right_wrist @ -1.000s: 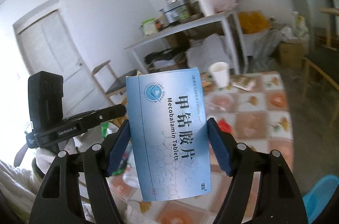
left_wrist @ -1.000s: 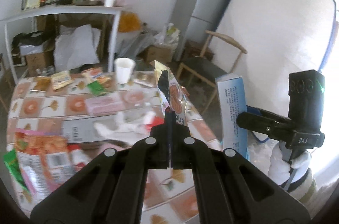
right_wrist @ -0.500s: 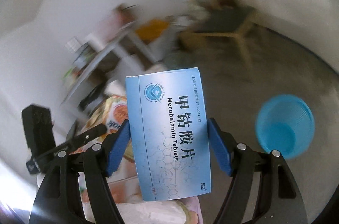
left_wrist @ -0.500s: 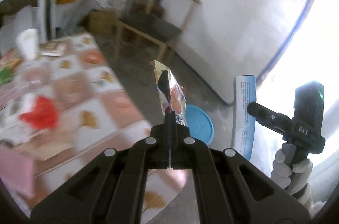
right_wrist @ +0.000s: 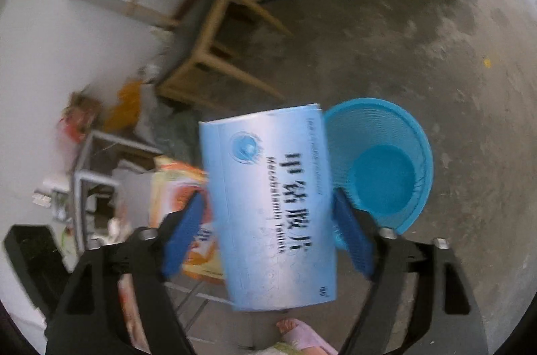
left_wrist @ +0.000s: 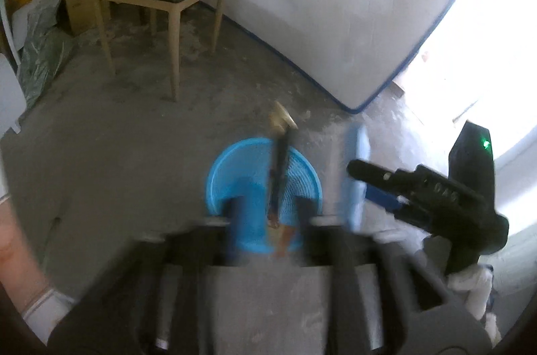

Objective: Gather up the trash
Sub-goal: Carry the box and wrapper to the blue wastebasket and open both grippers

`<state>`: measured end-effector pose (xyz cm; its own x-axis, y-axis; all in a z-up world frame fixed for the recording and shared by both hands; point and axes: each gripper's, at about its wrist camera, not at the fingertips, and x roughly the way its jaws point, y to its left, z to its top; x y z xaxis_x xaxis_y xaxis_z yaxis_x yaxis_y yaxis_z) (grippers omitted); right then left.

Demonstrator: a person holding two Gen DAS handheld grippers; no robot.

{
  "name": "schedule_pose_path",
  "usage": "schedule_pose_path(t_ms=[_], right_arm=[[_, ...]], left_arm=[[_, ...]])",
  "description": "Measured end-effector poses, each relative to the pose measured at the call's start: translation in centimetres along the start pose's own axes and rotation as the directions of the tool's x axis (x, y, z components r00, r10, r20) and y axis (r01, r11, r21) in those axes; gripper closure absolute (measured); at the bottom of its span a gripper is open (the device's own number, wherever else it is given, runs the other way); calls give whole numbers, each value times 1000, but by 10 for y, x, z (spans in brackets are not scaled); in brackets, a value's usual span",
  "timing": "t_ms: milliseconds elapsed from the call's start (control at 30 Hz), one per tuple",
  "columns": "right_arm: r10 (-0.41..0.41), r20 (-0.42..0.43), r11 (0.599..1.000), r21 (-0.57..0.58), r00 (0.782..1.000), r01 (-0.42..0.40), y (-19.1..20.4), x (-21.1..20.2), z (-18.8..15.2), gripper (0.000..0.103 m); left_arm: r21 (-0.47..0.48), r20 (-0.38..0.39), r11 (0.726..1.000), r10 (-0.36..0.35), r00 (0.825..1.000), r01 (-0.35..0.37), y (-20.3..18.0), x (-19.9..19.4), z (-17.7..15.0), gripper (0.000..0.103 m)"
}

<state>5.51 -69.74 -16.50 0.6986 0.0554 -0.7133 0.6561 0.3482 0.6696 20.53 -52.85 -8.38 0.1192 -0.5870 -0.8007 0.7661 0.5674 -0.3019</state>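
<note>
both grippers have been swung from the table to above the round blue plastic bin (left_wrist: 265, 187), where the crinkled foil snack wrapper (left_wrist: 278, 173) is seen dropping from the left gripper (left_wrist: 266, 214), whose jaws have been parted, while the pale blue cardboard tablet box (right_wrist: 272, 204) is clamped in the right gripper (right_wrist: 268, 220) left of the rim, so a release there could be missed onto the floor.

The pale blue medicine box (right_wrist: 268, 204) in the middle of the right wrist view carries the only print that can be made out. Large dark Chinese characters run down its face, too blurred to read for certain. Beside them runs a smaller Latin line that seems to say "Mecobalamin Tablets". A round blue logo sits near its upper left corner. In the left wrist view, the other gripper's (left_wrist: 426, 197) black body at right bears light characters, smeared beyond reading.
</note>
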Motion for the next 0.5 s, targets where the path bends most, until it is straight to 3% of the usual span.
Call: schedule_pose_path(t_ms=[67,167,300,500], right_arm=[[-66,-16,997,35,998,66,-24,20,11,17],[-146,-14,988,49,989,146,-49,31,8,17],[-127,15,991,42,992,126,-64,17,-10,17],[-104,88,988,-108,991,114,-34,-27,-34,17]], left_arm=[[-29,28,998,52,998,-51,0,17,-3,43],[-73,2,997,24,1000,-24,10,18,-10,43],[-80,91,997,8,996,0,20,-18,-18,42],[-51,203,999,12,979,-1,24,-96,-35,41]])
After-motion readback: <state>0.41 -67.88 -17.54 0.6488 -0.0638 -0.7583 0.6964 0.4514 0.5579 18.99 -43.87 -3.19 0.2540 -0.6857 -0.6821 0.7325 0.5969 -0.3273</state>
